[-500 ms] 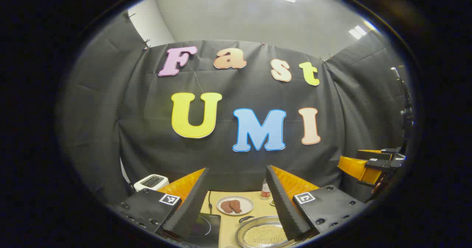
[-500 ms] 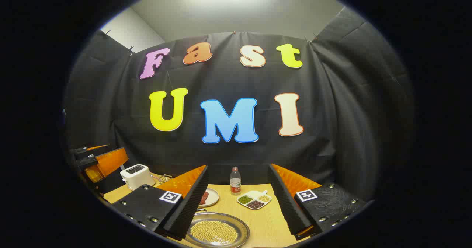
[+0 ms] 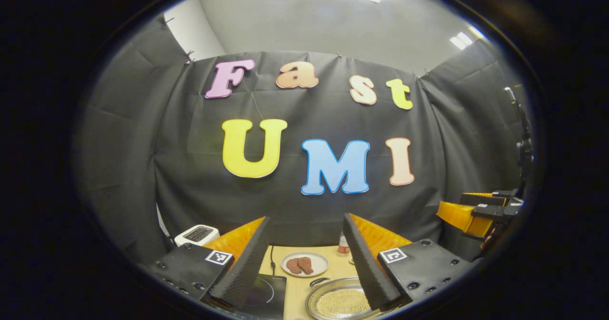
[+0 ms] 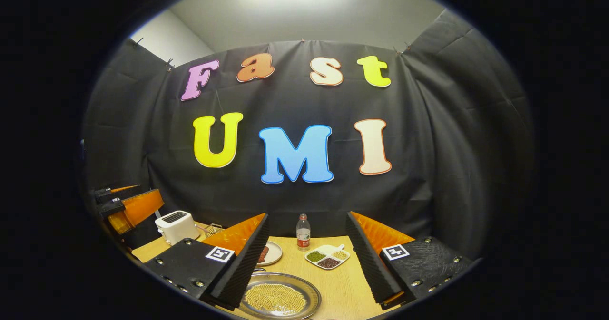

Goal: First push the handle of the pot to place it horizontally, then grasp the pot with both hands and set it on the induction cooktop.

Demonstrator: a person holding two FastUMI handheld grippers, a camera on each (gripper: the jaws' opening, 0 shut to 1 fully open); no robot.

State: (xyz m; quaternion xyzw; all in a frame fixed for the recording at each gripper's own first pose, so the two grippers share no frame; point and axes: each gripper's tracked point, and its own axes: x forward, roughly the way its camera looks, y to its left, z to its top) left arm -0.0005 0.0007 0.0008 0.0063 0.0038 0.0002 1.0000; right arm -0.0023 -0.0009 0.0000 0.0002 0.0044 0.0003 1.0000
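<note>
Both claws held high, jaws apart, gripping nothing: left claw (image 3: 304, 258), right claw (image 4: 307, 256). Pot (image 4: 279, 298) of beans sits low ahead, between right claw's fingers; cooktop (image 3: 266, 289) just left of it, under left claw. Handle (image 3: 318, 282) barely visible at far rim. Probably best to drop low first, then nudge handle flat gently.

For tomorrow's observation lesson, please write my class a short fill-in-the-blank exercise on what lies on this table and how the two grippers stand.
1. The pot holds small yellow ____.
2. The induction cooktop is ____ in colour.
3. The left gripper and the right gripper both have their fingers ____, holding nothing.
4. Behind the divided dish stands a ____ with a red label.

Missing words: beans; black; open; bottle
</note>
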